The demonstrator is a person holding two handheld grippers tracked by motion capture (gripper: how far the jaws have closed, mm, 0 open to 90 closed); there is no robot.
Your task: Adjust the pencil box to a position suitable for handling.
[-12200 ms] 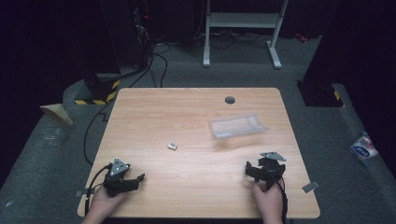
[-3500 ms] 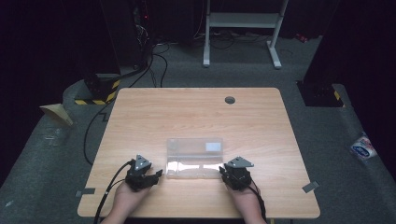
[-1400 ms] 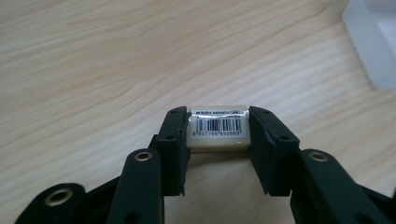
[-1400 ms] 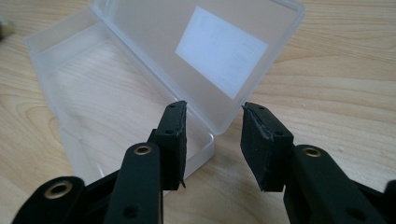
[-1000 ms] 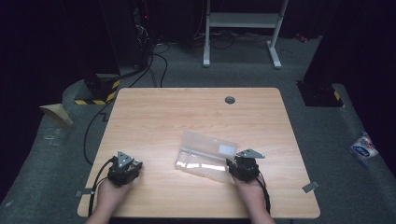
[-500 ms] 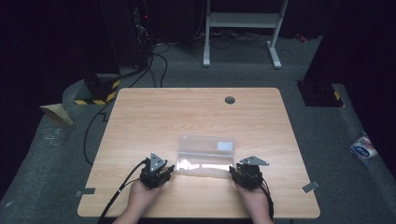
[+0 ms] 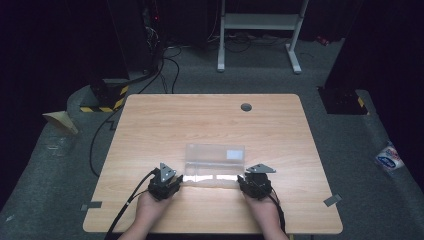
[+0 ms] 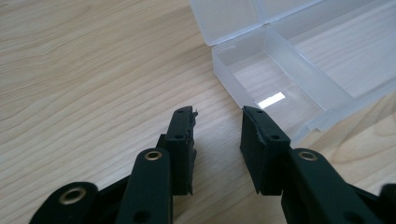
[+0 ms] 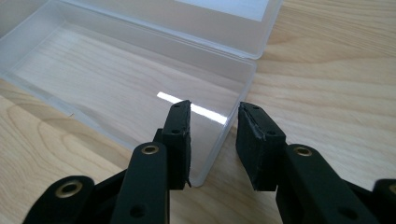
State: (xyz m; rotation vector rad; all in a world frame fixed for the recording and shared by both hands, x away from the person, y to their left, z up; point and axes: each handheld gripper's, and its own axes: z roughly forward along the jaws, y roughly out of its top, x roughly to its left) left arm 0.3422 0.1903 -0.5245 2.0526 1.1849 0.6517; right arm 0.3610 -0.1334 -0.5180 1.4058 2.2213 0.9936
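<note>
A clear plastic box (image 7: 214,167) lies near the table's front edge with its lid standing open behind it, and a white label (image 7: 233,154) is on the lid. Nothing shows inside the box (image 8: 289,70). My left gripper (image 7: 176,183) is at its left end, open and empty (image 8: 218,112), with the box's near corner just ahead of the right-hand jaw. My right gripper (image 7: 244,181) is at the right end. It is open (image 9: 212,106), and its jaws stand either side of the box's (image 9: 116,79) end wall without closing on it.
The wooden table (image 7: 210,125) has a round grommet (image 7: 245,106) near its far edge. A cable (image 7: 127,205) trails from the left gripper off the front left. Grey tape pieces (image 7: 332,200) sit at the front corners. A white stand (image 7: 260,25) is on the floor beyond.
Over the last second my left gripper came in from the far left to the box's left end, and the skewed box turned square to the table edge. The right gripper barely moved.
</note>
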